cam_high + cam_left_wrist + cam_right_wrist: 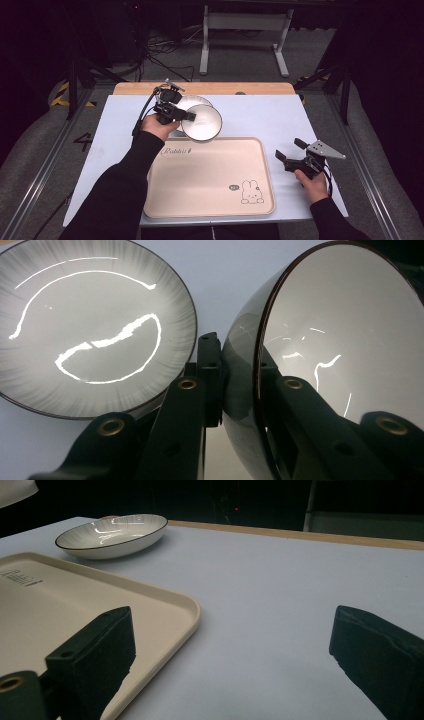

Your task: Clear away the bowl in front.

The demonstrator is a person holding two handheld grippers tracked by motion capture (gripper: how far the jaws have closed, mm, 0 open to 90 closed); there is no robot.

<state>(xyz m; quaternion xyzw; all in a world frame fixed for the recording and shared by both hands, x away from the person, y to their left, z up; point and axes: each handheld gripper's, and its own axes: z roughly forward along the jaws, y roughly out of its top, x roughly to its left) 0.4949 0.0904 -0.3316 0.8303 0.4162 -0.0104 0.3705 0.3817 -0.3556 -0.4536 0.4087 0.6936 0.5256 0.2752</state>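
Observation:
A deep bowl (201, 123), white inside with a dark rim, hangs tilted over the table just beyond the tray's far edge. My left gripper (187, 116) is shut on its rim. In the left gripper view the bowl (340, 340) has one jaw of that gripper (239, 365) against its outer wall and the other inside. Behind it on the table rests a shallow striped dish (190, 101) (95, 325) (112, 532). To the right of the tray, my right gripper (290, 149) (232, 645) stands open over bare table, holding nothing.
A beige tray (210, 175) (165, 605) with a rabbit drawing lies at the front middle of the pale blue tabletop (260, 115). A wooden strip (200, 88) runs along the table's far edge. Beyond it are dark floor, cables and a metal stand (245, 30).

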